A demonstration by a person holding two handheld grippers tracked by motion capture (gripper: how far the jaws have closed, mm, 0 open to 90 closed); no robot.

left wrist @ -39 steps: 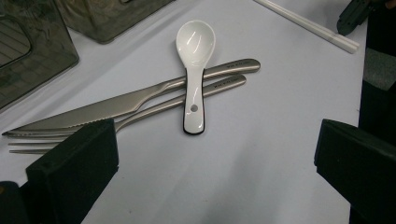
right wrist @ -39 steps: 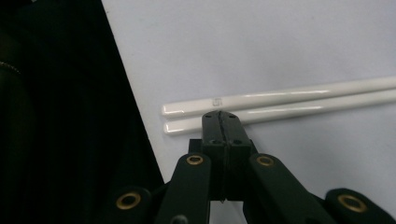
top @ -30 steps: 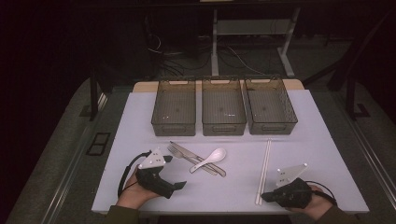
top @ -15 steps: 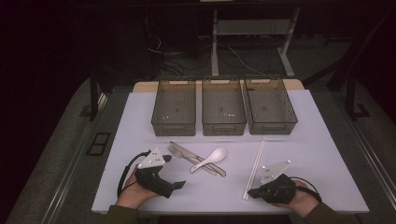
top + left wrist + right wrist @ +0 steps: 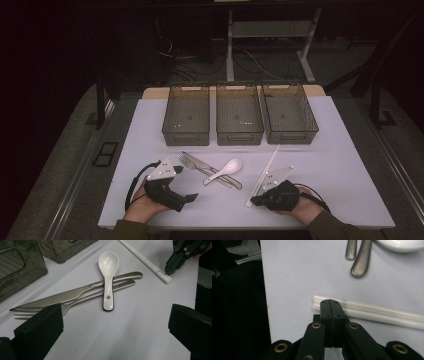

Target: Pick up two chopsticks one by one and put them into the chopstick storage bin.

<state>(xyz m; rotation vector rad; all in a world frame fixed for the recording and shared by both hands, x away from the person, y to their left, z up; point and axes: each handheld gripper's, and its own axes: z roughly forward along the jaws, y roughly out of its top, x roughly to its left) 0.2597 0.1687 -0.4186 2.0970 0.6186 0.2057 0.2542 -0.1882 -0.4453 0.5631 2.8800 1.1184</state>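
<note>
Your right gripper (image 5: 331, 302), jaws pressed together, seemingly nudges the chopsticks (image 5: 382, 312); left gripper (image 5: 115, 327) waits spread wide.

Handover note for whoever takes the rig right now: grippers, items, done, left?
Left gripper: open, holding nothing, pointed at the cutlery.
Right gripper: shut, jaws pressed together, tips over the near end of the chopsticks; nothing gripped.
Items: white spoon lies across the handles of the knife and fork; chopsticks lie side by side to the right.
Three bins at the back look empty.
Done: nothing sorted.
Left: probably all four kinds into the bins.
</note>
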